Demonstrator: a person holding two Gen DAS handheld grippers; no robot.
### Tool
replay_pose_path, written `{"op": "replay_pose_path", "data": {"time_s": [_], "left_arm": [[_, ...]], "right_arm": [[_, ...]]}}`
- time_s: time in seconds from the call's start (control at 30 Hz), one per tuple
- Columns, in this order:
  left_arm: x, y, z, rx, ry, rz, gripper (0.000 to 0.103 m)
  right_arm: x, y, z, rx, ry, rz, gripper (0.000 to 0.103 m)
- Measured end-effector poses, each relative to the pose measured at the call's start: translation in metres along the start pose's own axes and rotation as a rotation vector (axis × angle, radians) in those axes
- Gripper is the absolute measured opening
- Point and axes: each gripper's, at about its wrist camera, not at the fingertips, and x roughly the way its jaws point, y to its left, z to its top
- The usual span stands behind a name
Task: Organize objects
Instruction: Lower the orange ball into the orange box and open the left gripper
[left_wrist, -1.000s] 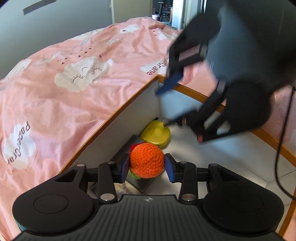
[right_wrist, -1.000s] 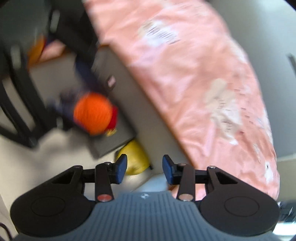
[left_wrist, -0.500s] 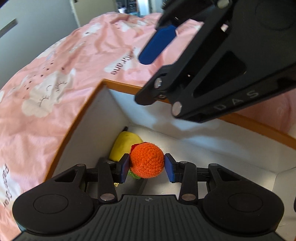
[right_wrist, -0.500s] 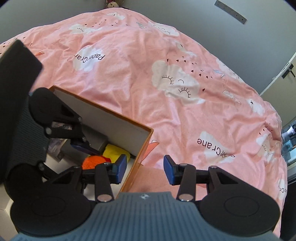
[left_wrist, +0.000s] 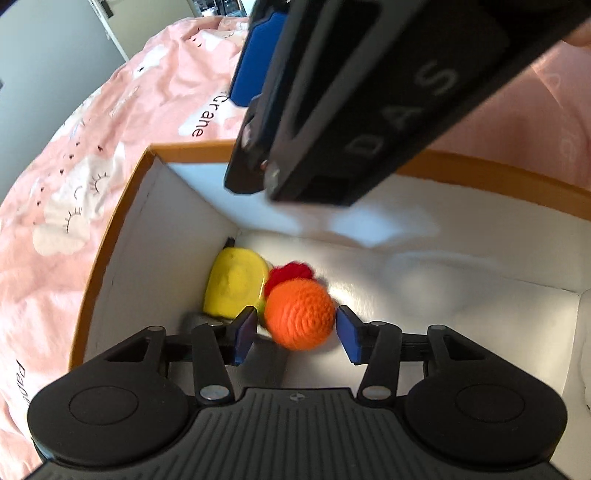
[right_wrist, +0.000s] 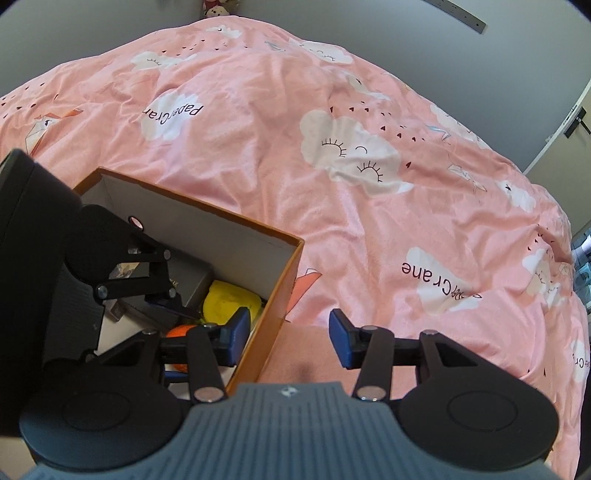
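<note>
An orange crocheted ball (left_wrist: 299, 314) with a red part behind it sits between the blue pads of my left gripper (left_wrist: 295, 334), inside an orange-rimmed white box (left_wrist: 110, 236). The jaws stand wider than the ball, with a gap on the left side, so the left gripper is open. The ball is blurred. A yellow object (left_wrist: 234, 282) lies beside it in the box corner. My right gripper (right_wrist: 286, 339) is open and empty, above the box's corner edge (right_wrist: 284, 280). A little of the ball (right_wrist: 177, 332) shows in the right wrist view.
The box rests on a pink bedspread (right_wrist: 332, 147) with cloud prints. A dark grey box (right_wrist: 184, 280) lies inside next to the yellow object (right_wrist: 229, 302). The right gripper's black body (left_wrist: 369, 92) hangs over the box in the left wrist view. Grey walls stand behind.
My left gripper has opened and the orange ball has come free of its pads inside the box. My right gripper stays open and has shifted slightly over the box corner.
</note>
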Motion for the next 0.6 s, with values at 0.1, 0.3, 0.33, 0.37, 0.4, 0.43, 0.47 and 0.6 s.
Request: {"op": "replay_pose_path", "data": {"time_s": [0.1, 0.3, 0.33, 0.37, 0.4, 0.43, 0.47, 0.6], "left_arm": [[-0.003, 0.006, -0.006, -0.038, -0.006, -0.020, 0.069], [-0.007, 0.023, -0.008, -0.162, 0.004, -0.105, 0.054], [-0.007, 0.024, -0.007, -0.168, 0.005, -0.116, 0.050], [-0.006, 0.024, -0.007, -0.165, 0.004, -0.120, 0.043], [-0.006, 0.023, -0.006, -0.163, 0.005, -0.124, 0.040], [-0.005, 0.021, -0.005, -0.154, 0.003, -0.118, 0.036], [-0.005, 0.019, -0.005, -0.138, -0.001, -0.108, 0.037], [-0.006, 0.003, -0.005, -0.004, -0.033, -0.060, 0.036]], "right_arm": [[-0.001, 0.001, -0.001, -0.007, -0.002, -0.004, 0.050], [-0.002, 0.001, -0.002, -0.004, -0.004, -0.007, 0.050], [-0.002, 0.001, -0.002, -0.006, -0.005, -0.008, 0.050], [-0.002, 0.001, -0.001, -0.008, -0.005, -0.009, 0.050], [-0.002, 0.002, -0.001, -0.010, -0.004, -0.010, 0.050], [-0.002, 0.002, -0.001, -0.007, -0.005, -0.011, 0.050], [-0.002, 0.002, -0.001, -0.009, -0.003, -0.012, 0.050], [-0.002, 0.002, -0.002, -0.011, 0.001, -0.013, 0.050]]}}
